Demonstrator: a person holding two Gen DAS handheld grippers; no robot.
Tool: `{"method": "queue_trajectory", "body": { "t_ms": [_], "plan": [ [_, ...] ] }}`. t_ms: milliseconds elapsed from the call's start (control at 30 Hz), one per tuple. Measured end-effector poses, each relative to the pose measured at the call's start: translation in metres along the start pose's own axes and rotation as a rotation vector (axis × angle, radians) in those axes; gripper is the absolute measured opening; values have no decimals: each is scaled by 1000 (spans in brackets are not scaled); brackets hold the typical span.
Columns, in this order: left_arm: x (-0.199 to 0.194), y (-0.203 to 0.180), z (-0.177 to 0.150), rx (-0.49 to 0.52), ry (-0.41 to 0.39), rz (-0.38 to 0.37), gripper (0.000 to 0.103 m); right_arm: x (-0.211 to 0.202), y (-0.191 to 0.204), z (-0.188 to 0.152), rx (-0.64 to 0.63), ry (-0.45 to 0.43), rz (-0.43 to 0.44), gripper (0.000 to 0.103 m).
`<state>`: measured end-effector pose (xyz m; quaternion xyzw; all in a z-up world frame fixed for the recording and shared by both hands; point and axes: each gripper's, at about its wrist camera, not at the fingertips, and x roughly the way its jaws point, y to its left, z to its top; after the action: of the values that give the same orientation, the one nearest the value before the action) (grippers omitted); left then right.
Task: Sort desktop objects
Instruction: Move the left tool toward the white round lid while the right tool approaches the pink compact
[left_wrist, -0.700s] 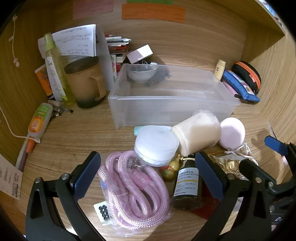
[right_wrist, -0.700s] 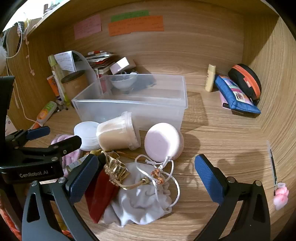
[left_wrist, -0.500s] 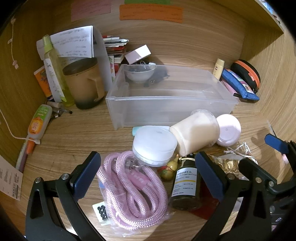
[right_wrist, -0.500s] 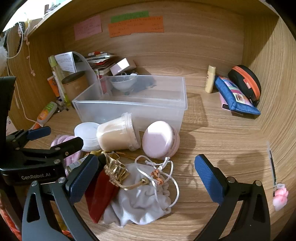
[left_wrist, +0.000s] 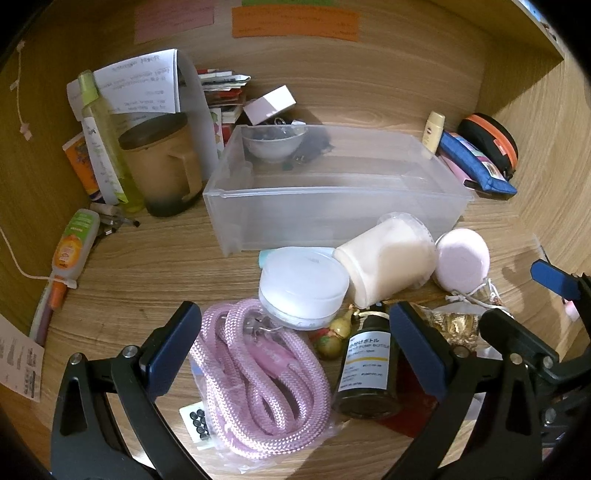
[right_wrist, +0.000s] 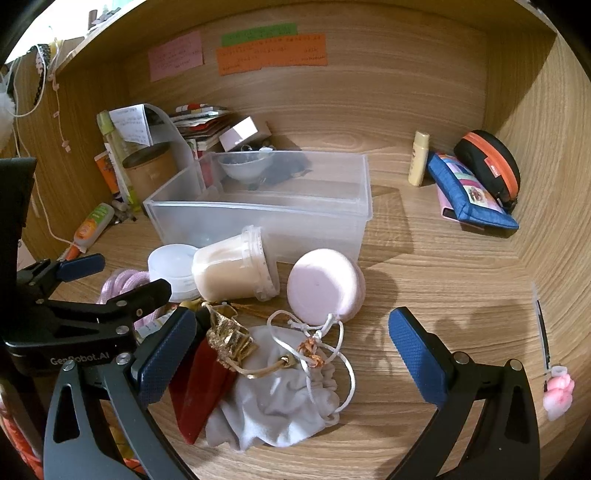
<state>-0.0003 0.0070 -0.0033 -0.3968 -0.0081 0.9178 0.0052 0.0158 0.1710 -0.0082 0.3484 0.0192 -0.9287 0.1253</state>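
Observation:
A clear plastic bin (left_wrist: 332, 218) (right_wrist: 266, 218) stands mid-desk with a small bowl (left_wrist: 275, 142) in its back corner. In front lies a pile: a pink coiled rope (left_wrist: 258, 376), a white round jar (left_wrist: 303, 288), a cream tub on its side (left_wrist: 388, 262) (right_wrist: 232, 267), a pink round case (left_wrist: 461, 258) (right_wrist: 325, 284), a dark pump bottle (left_wrist: 367, 369), a white drawstring pouch (right_wrist: 284, 398) and a red pouch (right_wrist: 199, 387). My left gripper (left_wrist: 295, 347) is open over the rope and bottle. My right gripper (right_wrist: 291, 354) is open over the white pouch.
A tan mug (left_wrist: 162, 166), green bottle (left_wrist: 107, 140) and papers stand at back left. A blue pencil case (right_wrist: 469, 195), black-orange case (right_wrist: 491, 162) and small yellow tube (right_wrist: 419, 158) sit at back right. A pink charm (right_wrist: 557, 395) lies by the right wall.
The pink round case rocked on its edge beside the cream tub and has turned slightly. Both grippers stay open and shifted only a little.

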Motion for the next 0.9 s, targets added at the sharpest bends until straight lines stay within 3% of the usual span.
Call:
{"method": "queue_trajectory", "body": {
  "t_ms": [333, 467, 633, 733, 900],
  "plan": [
    [-7, 12, 7, 15, -35, 27, 103, -1, -3, 3, -8, -21, -28, 103],
    [-11, 17, 18, 103, -49, -31, 103, -2, -9, 6, -11, -44, -41, 103],
    [7, 25, 33, 160, 74, -117, 103, -5, -25, 14, -26, -57, -52, 103],
    [19, 29, 38, 183, 129, -121, 103, 0, -31, 19, -62, -34, -41, 103],
    [34, 25, 37, 219, 189, -141, 103, 27, -27, 27, -180, 69, -10, 103]
  ]
}}
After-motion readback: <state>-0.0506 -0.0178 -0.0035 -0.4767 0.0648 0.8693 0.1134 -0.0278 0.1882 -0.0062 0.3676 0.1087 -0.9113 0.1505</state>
